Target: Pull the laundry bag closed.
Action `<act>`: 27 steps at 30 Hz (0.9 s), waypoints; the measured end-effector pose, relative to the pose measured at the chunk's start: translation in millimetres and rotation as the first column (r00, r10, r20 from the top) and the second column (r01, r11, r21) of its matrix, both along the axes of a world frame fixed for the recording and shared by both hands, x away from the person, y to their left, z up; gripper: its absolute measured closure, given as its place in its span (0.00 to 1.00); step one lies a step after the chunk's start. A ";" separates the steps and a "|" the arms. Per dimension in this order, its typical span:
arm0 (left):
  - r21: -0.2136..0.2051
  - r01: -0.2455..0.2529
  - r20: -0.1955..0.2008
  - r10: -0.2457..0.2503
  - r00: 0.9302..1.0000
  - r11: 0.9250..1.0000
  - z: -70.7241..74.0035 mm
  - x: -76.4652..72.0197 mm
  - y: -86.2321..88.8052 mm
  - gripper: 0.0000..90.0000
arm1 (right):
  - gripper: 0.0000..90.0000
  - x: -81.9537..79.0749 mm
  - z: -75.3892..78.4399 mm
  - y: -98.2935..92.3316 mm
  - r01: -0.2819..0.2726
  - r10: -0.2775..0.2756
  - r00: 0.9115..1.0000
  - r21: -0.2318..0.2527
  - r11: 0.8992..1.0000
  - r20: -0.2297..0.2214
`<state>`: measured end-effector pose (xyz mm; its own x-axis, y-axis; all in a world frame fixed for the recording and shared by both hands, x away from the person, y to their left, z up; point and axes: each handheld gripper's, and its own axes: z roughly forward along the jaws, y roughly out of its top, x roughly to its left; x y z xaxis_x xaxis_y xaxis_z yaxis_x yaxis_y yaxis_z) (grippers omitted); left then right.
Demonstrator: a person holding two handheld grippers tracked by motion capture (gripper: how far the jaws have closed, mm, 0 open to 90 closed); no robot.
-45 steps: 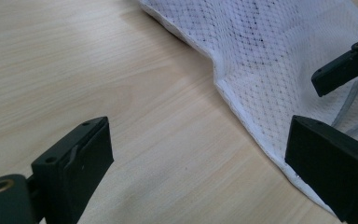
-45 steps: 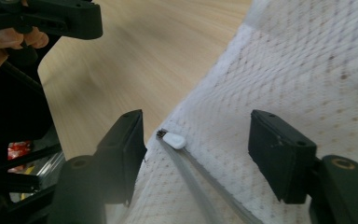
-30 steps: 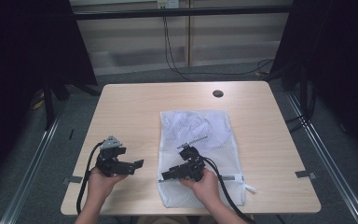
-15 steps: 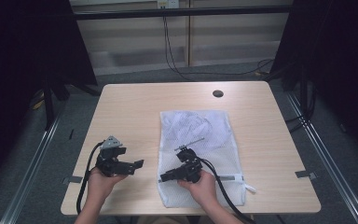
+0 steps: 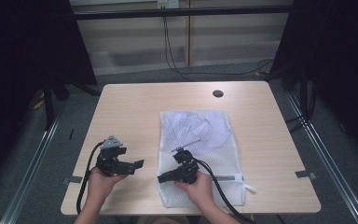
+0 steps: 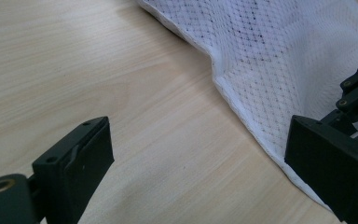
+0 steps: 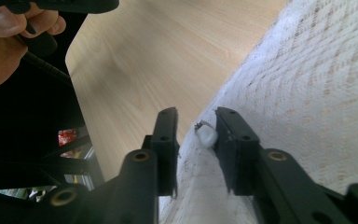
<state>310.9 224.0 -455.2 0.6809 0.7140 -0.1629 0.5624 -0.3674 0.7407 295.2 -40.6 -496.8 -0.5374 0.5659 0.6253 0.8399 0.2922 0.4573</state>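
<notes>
At the mesh bag's [image 5: 200,154] near-left edge, the right gripper [image 7: 196,135] straddles it, jaws narrowly apart; left gripper [image 6: 196,154] gapes wide beside.

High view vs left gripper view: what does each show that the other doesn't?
High view alone: both hands, the left gripper over bare wood, the right gripper at the mesh bag's left edge, the bag's zipper, the table's grommet hole, floor and cables. Left gripper view alone: the mesh weave and hem up close, between its wide-apart jaws. Shared: table, bag, part of the right gripper.
</notes>
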 end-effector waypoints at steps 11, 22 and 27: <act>0.005 0.006 -0.004 -0.006 1.000 1.000 -1.1 0.5 -1.3 0.08 | 0.83 1.2 -1.7 2.7 0.005 -0.006 1.000 -0.020 1.000 -0.027; 0.001 0.009 -0.003 -0.009 1.000 1.000 -1.1 0.5 -1.2 0.09 | 0.92 1.4 -4.7 5.9 0.003 -0.004 0.999 -0.024 1.000 -0.033; -0.001 0.007 -0.005 -0.007 1.000 1.000 -0.5 0.5 -0.2 0.09 | 0.93 0.7 -3.9 4.8 -0.002 0.001 1.000 -0.027 1.000 -0.023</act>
<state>311.4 223.8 -455.7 0.6848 0.7093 -0.1672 0.5640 -0.3706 0.7380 295.9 -35.7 -500.7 -0.5240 0.5822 0.6216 0.8496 0.3056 0.4299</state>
